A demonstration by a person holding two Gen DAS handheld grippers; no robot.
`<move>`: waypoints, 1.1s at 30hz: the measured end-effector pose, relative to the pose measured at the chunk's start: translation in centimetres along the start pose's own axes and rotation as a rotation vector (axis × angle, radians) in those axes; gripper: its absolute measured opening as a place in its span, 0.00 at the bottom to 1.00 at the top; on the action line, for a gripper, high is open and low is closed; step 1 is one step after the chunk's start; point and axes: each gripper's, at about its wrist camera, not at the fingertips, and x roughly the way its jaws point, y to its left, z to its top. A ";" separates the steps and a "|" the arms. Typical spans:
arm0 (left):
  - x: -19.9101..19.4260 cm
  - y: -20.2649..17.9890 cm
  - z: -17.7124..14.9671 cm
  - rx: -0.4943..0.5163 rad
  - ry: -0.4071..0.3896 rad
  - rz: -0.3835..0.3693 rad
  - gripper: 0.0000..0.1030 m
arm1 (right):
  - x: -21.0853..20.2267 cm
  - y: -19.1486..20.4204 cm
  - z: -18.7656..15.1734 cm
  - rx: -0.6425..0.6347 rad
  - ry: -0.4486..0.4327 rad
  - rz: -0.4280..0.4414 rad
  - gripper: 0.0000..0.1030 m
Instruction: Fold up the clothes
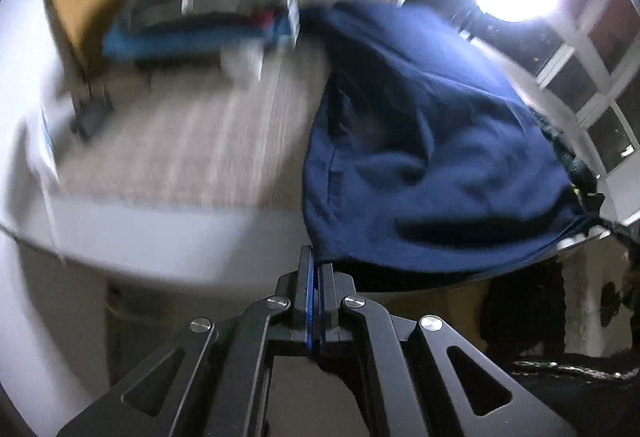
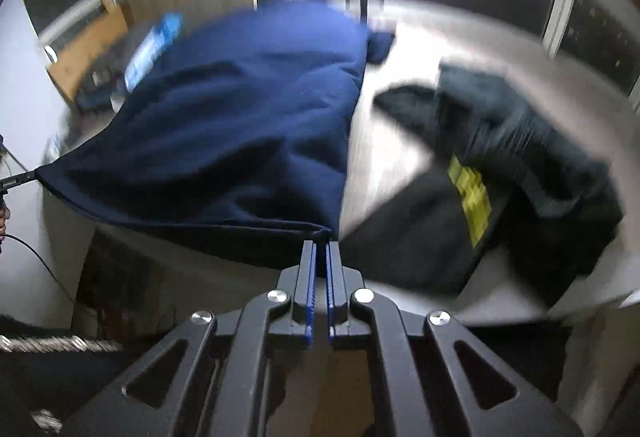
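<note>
While motion blurs the table (image 1: 168, 141), both grippers pinch the navy garment (image 1: 432, 141).

The garment (image 2: 240, 117) was navy blue, the heap of clothes (image 2: 520, 165) black with a yellow patch (image 2: 470, 193), the table (image 1: 192, 141) pale grey, the gripper pads (image 2: 329, 277) blue

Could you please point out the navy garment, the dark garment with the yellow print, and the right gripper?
navy garment (image 2: 240, 109): right wrist view, middle of the cloth.
dark garment with the yellow print (image 2: 472, 193): right wrist view, on the print.
right gripper (image 2: 321, 249): right wrist view, between fingertips.
</note>
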 end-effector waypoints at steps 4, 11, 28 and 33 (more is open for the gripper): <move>3.3 1.2 -1.3 -0.025 0.056 0.011 0.01 | 2.9 -0.4 -2.4 0.014 0.095 -0.010 0.04; 3.6 2.1 -3.0 -0.051 0.083 0.009 0.01 | 4.4 0.8 -3.4 -0.032 0.161 -0.037 0.04; -2.7 3.0 2.2 -0.042 0.066 0.061 0.06 | -3.9 -0.7 -0.3 0.079 0.044 0.126 0.06; -1.7 -1.5 14.9 0.064 -0.070 -0.014 0.35 | -4.3 0.1 8.6 0.081 -0.125 0.169 0.34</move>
